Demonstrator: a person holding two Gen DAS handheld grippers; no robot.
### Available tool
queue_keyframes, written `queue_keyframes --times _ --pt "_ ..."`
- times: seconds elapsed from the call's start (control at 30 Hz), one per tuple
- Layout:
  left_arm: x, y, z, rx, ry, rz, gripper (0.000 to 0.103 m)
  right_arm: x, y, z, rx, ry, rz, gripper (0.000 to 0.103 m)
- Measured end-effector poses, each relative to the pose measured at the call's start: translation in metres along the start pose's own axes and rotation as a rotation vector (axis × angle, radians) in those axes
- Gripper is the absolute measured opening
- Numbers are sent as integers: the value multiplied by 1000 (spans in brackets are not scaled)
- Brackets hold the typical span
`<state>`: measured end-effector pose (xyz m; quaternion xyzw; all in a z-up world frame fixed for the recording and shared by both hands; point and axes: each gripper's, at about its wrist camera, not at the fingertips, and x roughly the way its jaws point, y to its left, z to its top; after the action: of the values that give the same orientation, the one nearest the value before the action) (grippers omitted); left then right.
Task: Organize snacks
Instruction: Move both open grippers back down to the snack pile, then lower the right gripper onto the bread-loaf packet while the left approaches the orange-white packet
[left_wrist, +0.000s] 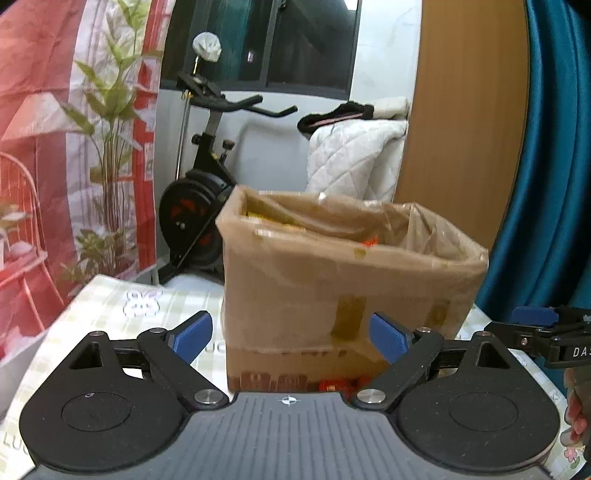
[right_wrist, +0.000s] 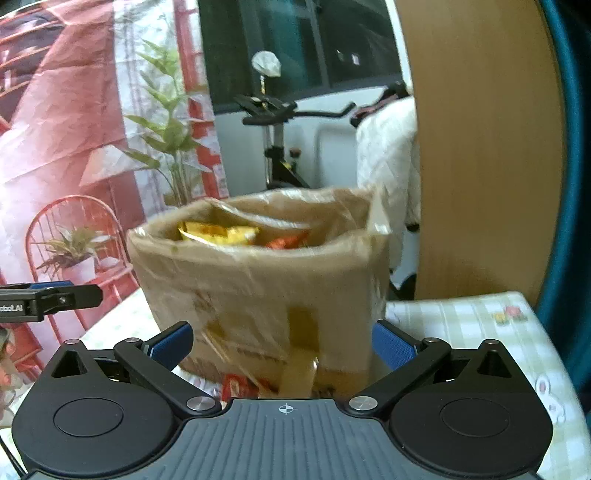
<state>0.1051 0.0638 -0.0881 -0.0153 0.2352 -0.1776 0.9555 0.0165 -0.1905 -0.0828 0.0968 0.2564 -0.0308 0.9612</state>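
Two grippers, left gripper (left_wrist: 291, 338) and right gripper (right_wrist: 282, 345), stand spread and empty; the snack-filled cardboard box (left_wrist: 347, 273) sits upright just ahead of both, neither clearly nearer.

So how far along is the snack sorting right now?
Done: a yellow packet and an orange one sit inside the cardboard box. In hand: nothing; left tool and right tool are open. Left: red snacks by the box's base.
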Motion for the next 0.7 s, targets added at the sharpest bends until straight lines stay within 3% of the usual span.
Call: queue_keyframes --times 0.4,0.7 --pt "15 -1 -44 -70 103 -19 92 13 -16 -52 34 82 -42 102" --pt "26 -2 -65 -85 168 -70 83 22 -33 -85 52 156 -59 98"
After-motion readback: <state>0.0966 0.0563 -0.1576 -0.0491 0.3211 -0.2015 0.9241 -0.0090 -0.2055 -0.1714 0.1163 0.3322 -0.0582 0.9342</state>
